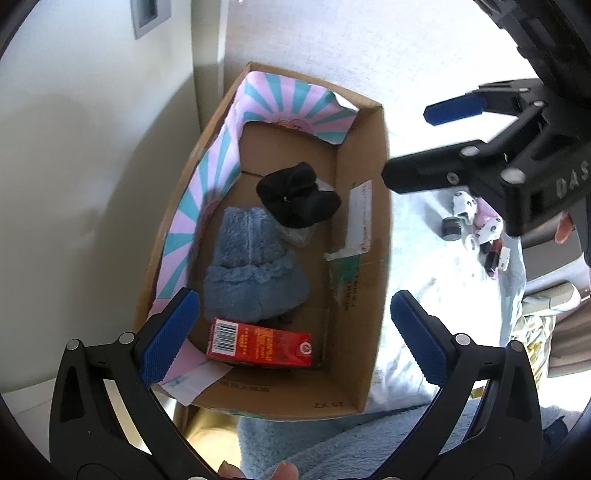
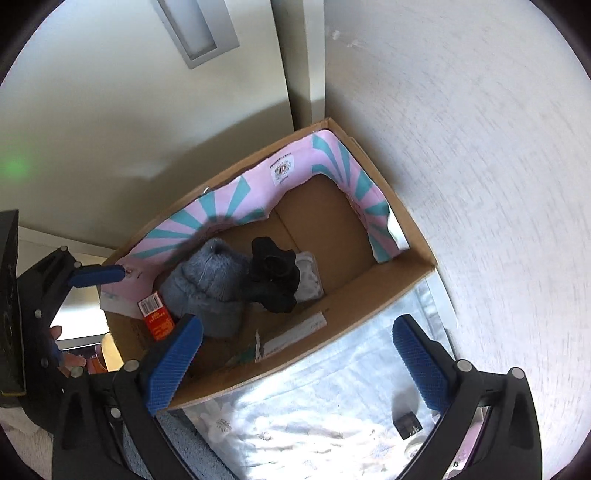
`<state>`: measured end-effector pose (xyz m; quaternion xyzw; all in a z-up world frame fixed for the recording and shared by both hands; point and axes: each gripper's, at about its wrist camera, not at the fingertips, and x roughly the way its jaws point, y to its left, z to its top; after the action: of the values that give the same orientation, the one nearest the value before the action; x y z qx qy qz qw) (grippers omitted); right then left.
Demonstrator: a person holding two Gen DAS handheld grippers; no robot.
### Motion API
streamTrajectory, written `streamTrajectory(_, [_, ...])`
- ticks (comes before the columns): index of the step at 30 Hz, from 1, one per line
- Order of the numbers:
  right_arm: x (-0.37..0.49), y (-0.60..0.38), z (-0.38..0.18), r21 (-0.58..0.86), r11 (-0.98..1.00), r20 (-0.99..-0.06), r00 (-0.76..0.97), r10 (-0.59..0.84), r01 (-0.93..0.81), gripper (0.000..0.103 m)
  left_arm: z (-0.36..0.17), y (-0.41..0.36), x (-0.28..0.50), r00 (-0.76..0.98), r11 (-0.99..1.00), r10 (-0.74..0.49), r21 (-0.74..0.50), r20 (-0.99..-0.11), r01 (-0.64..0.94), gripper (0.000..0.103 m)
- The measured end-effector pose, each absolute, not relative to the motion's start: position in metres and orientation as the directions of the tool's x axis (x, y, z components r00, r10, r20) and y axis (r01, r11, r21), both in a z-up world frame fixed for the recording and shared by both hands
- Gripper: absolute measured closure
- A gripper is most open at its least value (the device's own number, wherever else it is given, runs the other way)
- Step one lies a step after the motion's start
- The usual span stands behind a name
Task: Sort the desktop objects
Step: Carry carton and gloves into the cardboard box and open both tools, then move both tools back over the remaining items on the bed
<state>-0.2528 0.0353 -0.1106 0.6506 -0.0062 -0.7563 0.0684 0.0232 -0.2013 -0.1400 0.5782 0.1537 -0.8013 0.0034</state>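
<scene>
Both blue-padded grippers, left [image 1: 295,332] and right [image 2: 297,360], hang spread and empty over the brown cardboard box [image 1: 373,295], while the small scattered trinkets [image 1: 476,229] left to sort lie beyond its right wall, nearer the right gripper.

Cream cupboard door [image 1: 92,147] [image 2: 110,110] on the left, smooth and plain, with a grey recessed handle [image 1: 149,14] [image 2: 199,29] set into its upper part. Just beside it, a narrow pale upright strip [image 1: 208,37] [image 2: 299,55]. To the right of that, a white wall [image 1: 351,48] [image 2: 461,147] with a fine woven texture. Below, a pale flowered sheet [image 1: 443,277] [image 2: 314,406] spread out flat, brightly lit. At the sheet's near edge, a fluffy light-blue blanket [image 1: 332,443] [image 2: 199,458].
</scene>
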Motion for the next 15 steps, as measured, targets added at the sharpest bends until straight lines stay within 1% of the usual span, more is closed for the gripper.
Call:
streamTrajectory(5, [-0.23,0.041,-0.1,0.136,-0.989,-0.972,-0.182,-0.146,0.067,0.0,-0.131,-0.188,0.02,-0.334,-0.962,0.175,-0.233,-0.926,0.144,0.0])
streamTrajectory(8, [-0.214,0.046,-0.1,0.161,-0.985,-0.973,-0.156,-0.168,0.058,0.0,-0.124,-0.175,0.016,-0.341,-0.962,0.208,-0.255,-0.917,0.101,0.0])
streamTrajectory(10, [-0.2,0.05,-0.102,0.141,-0.989,-0.98,-0.133,-0.146,0.046,0.0,-0.119,-0.163,0.011,-0.349,-0.965,0.218,-0.255,-0.912,0.064,0.0])
streamTrajectory(13, [-0.177,0.057,-0.097,0.089,-0.996,-0.983,-0.164,-0.088,-0.001,0.0,-0.115,-0.149,0.005,-0.355,-0.967,0.229,-0.254,-0.906,0.024,0.0])
streamTrajectory(15, [-0.161,0.065,-0.094,0.063,-0.998,-0.986,-0.153,-0.059,-0.019,0.0,-0.115,-0.139,0.001,-0.345,-0.965,0.245,-0.261,-0.906,0.001,0.0])
